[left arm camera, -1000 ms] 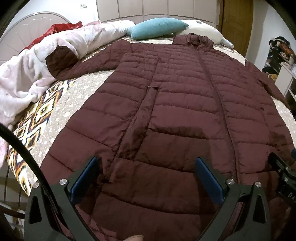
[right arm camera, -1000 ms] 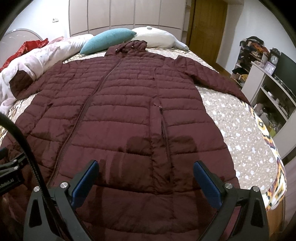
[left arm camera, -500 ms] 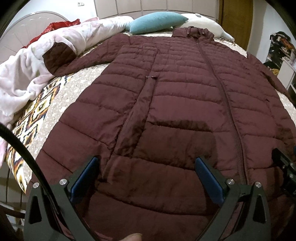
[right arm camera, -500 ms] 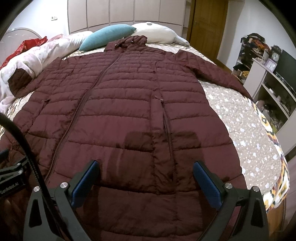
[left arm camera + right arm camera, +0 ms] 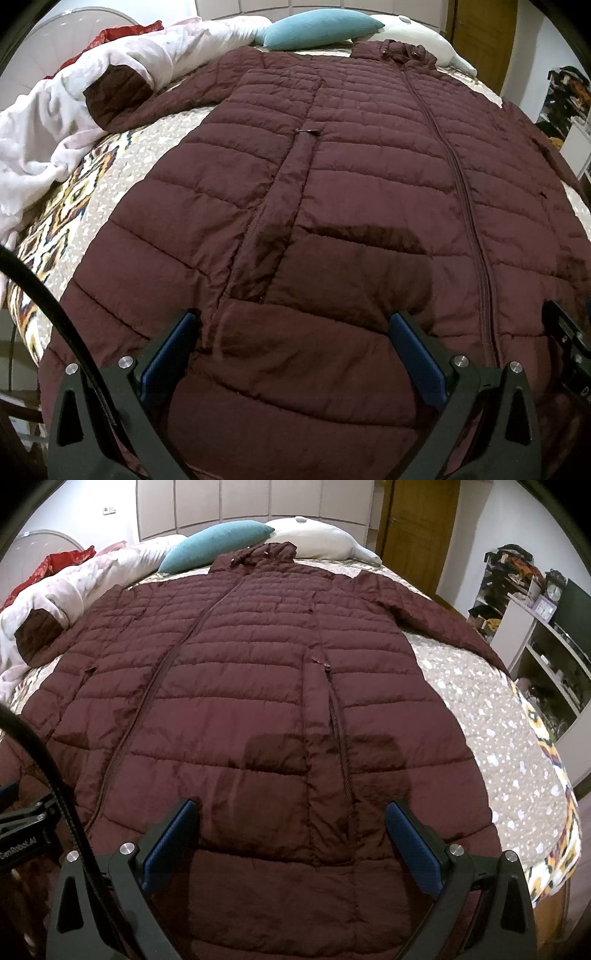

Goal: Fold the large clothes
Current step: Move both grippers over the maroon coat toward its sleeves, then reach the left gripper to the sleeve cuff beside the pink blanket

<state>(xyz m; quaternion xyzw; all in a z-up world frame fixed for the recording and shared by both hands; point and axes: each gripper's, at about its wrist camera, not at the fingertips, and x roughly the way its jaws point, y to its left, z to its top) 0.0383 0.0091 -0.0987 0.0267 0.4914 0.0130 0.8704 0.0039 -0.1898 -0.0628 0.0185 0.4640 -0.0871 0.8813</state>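
A: coat (image 5: 332, 206) = long quilted maroon puffer; lies flat, front up, zipped, on the bed (image 5: 491, 716); hood far by the teal pillow (image 5: 321, 27), hem near, under both tools; left sleeve (image 5: 155, 99) runs out far-left, cuff resting on the white duvet (image 5: 74, 110).

B: handling?

A: my guess: light for its bulk, soft, springy fill; shell looks slick, so a shallow pinch may slide off; bite deep over a quilt seam, through both layers; sleeves by the cuff, body by the hem corners.

B: poses, left to right?

A: left gripper (image 5: 295, 354) low over the near hem, left of the zip (image 5: 469, 221), pointing far; jaws wide apart, nothing between them; right gripper (image 5: 291, 834) same attitude over the right pocket zip (image 5: 338, 738); jaws wide, empty; right sleeve (image 5: 436, 624) splayed far-right across the bedspread.

B: contact?

A: can't tell if the fingertips touch fabric.
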